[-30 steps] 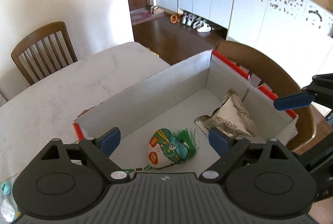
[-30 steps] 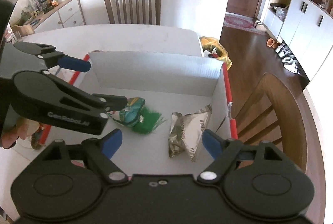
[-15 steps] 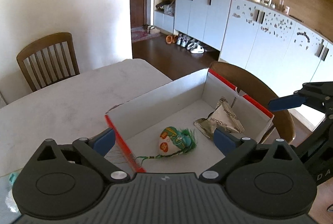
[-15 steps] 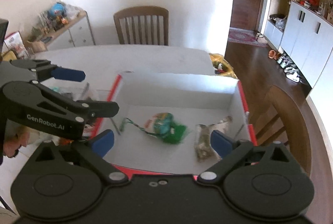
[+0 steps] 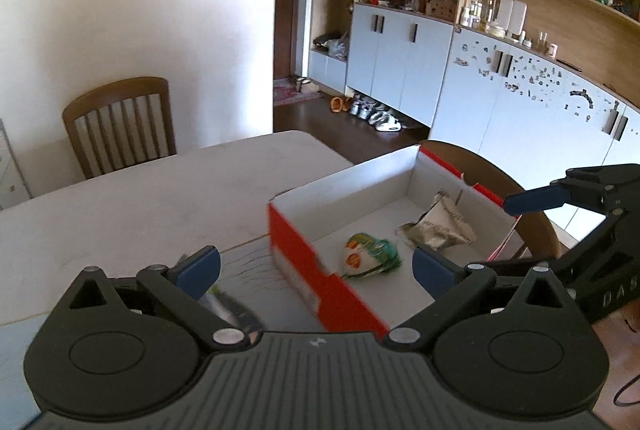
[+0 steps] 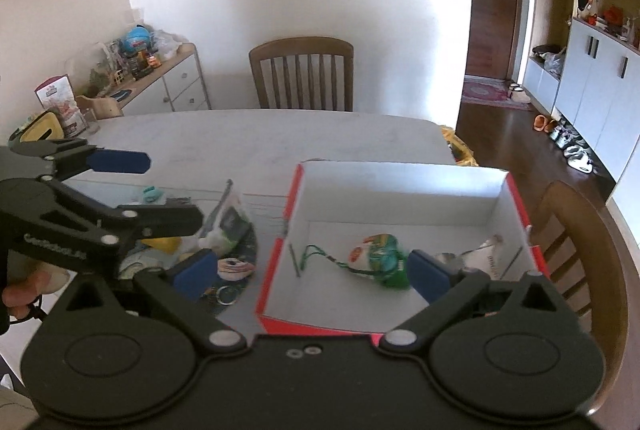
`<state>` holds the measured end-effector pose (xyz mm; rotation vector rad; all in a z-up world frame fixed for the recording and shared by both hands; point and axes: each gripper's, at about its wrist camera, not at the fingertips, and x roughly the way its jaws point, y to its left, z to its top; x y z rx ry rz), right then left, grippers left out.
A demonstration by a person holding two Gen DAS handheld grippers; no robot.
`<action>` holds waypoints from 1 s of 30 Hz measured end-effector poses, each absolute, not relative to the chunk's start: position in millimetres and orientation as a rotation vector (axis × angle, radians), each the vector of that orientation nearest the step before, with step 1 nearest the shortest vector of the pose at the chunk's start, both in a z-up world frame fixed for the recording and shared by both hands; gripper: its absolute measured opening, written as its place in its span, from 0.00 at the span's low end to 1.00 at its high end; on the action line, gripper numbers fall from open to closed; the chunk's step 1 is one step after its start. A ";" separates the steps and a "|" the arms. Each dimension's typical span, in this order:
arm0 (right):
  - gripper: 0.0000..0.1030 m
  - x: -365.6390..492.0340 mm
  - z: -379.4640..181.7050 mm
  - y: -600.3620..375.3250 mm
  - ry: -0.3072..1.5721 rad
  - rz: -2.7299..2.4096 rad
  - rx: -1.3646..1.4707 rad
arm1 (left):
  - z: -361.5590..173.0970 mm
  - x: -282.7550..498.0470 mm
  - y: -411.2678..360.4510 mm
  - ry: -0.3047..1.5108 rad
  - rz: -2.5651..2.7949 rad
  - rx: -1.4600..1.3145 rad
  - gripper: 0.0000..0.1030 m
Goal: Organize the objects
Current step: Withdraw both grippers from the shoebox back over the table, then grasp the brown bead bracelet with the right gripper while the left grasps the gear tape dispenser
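A red box with white inside stands on the pale table. A green and white tasselled pouch and a crumpled silver foil packet lie loose in it. My left gripper is open and empty, above the box's near left corner. My right gripper is open and empty too, above the box's near wall. Neither touches anything. Several small items lie heaped on a dark round mat left of the box, partly hidden by the left gripper.
Wooden chairs stand at the table's far side and by the box's right end. A cluttered sideboard is far left. Cupboards line the right wall, with shoes on the floor.
Both grippers have drawn back and up from inside the box, and their jaws have widened. The pouch and foil packet stay in the box. The heap beside the box has come into view.
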<state>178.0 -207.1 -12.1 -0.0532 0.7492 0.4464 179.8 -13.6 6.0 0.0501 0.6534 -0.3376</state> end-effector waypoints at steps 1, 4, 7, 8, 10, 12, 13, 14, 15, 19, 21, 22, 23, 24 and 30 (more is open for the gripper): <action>0.98 177.0 -12.8 -203.1 0.751 0.451 -0.053 | 5.6 176.3 -5.3 0.653 -0.329 0.047 1.00; 0.98 173.6 -14.6 -191.4 0.753 0.460 -0.056 | 3.3 167.0 20.3 0.649 -0.284 0.038 1.00; 0.98 169.8 -17.7 -178.9 0.759 0.465 -0.059 | -3.1 160.3 46.8 0.656 -0.229 0.029 1.00; 0.98 168.9 -19.1 -175.9 0.763 0.467 -0.057 | -5.5 157.8 55.9 0.658 -0.212 0.025 1.00; 0.98 167.3 -22.4 -169.0 0.773 0.469 -0.055 | -10.3 153.8 72.9 0.659 -0.177 0.020 1.00; 0.98 164.9 -25.5 -161.6 0.782 0.473 -0.056 | -13.6 148.8 90.1 0.656 -0.144 0.017 1.00; 0.98 164.0 -27.3 -157.0 0.787 0.476 -0.058 | -15.3 146.8 97.1 0.655 -0.132 0.015 1.00; 0.98 163.6 -29.1 -152.4 0.793 0.478 -0.056 | -17.5 144.3 104.2 0.656 -0.120 0.014 1.00; 0.98 162.7 -30.7 -148.8 0.796 0.482 -0.054 | -20.2 142.5 111.8 0.659 -0.105 0.013 1.00; 0.98 159.3 -39.0 -128.2 0.816 0.502 -0.054 | -30.6 136.6 134.4 0.669 -0.063 0.020 1.00; 0.98 158.0 -44.0 -118.4 0.826 0.510 -0.063 | -37.7 134.5 142.8 0.679 -0.065 0.017 1.00; 0.98 157.4 -47.7 -112.5 0.834 0.513 -0.068 | -42.8 132.7 145.0 0.684 -0.069 0.022 1.00; 0.98 156.5 -50.8 -107.8 0.841 0.518 -0.071 | -48.1 131.9 145.9 0.690 -0.068 0.030 1.00; 0.98 155.7 -54.5 -103.3 0.848 0.519 -0.076 | -54.3 130.5 146.1 0.697 -0.071 0.043 1.00; 0.97 155.8 -81.0 -78.8 0.900 0.506 -0.097 | -92.8 123.9 143.0 0.746 -0.104 0.094 1.00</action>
